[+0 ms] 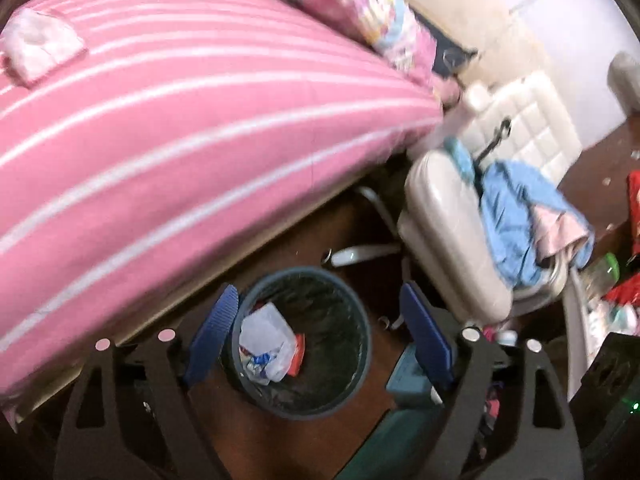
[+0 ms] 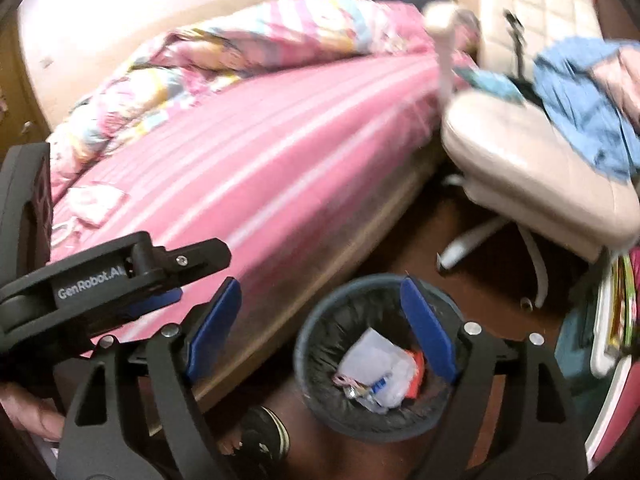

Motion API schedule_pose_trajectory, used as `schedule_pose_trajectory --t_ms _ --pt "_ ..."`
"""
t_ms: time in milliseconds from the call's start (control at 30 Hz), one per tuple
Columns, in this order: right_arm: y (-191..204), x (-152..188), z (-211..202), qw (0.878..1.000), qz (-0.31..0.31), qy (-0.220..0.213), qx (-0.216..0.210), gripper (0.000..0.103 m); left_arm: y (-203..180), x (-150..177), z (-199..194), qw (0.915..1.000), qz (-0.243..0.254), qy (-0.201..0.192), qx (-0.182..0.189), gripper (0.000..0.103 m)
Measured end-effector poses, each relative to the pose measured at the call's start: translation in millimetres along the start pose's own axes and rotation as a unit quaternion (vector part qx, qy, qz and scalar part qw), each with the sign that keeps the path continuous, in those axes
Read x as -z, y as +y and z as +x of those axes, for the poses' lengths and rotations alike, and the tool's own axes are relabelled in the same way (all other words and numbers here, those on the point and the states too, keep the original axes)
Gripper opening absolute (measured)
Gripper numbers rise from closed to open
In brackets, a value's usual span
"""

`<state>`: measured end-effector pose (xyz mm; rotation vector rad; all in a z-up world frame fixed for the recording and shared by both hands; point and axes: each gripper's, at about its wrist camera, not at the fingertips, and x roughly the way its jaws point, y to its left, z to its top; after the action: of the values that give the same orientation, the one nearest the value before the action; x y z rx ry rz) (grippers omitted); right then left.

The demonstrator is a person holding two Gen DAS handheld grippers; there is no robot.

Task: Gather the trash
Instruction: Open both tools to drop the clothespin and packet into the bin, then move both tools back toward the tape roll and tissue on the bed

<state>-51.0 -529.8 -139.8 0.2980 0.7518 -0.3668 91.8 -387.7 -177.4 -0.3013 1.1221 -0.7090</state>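
Fingers spread wide on both grippers, and nothing sits between either pair. The left gripper (image 1: 320, 336) hangs over the waste bin (image 1: 298, 344), its blue pads framing the rim from above. The right gripper (image 2: 320, 328) points down at the same bin from the other side, one pad overlapping the bin's rim in the view. The trash (image 1: 266, 346) lies down in the black-lined bin: a crumpled clear plastic wrapper with a bit of red packaging beside it. The bin stands on the dark brown floor (image 1: 304, 444), close against the bed's edge. A foot in a black slipper (image 2: 266, 434) is planted just beside it, and a hand (image 2: 32, 412) shows at the lower left, under the left gripper's black body. Just past the bin, the white legs of a cream office chair (image 1: 452, 232) reach toward it. Blue clothing (image 1: 516, 216) is heaped on the seat. Beyond, the pink striped mattress (image 1: 180, 120) runs away, a crumpled pale packet (image 1: 40, 46) lying on it, a patterned quilt (image 2: 224, 52) bunched against the far wall.
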Motion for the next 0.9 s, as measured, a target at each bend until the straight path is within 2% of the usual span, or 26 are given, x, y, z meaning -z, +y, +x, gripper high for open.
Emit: schedule_pose_trajectory --t_ms 200,300,500,633,900 --pt "64 -25 -26 0.998 -0.044 -0.033 -0.041 0.082 32 -23 -71 0.9980 -0.021 -0.059 0.005 0.086" --pt "91 -33 -35 0.996 -0.060 -0.041 -0.059 0.082 57 -34 -107 0.9950 -0.045 -0.089 0.005 0.086" --pt "176 -40 -46 0.987 -0.109 -0.050 -0.110 0.083 110 -50 -179 0.9854 -0.083 -0.148 -0.002 0.088" --pt "230 -40 -45 0.980 -0.138 -0.047 -0.139 0.083 153 -54 -222 0.9780 -0.102 -0.181 -0.022 0.088" --pt "323 -31 -31 0.964 -0.185 -0.036 -0.189 0.083 235 -43 -269 0.9652 -0.141 -0.211 -0.064 0.088"
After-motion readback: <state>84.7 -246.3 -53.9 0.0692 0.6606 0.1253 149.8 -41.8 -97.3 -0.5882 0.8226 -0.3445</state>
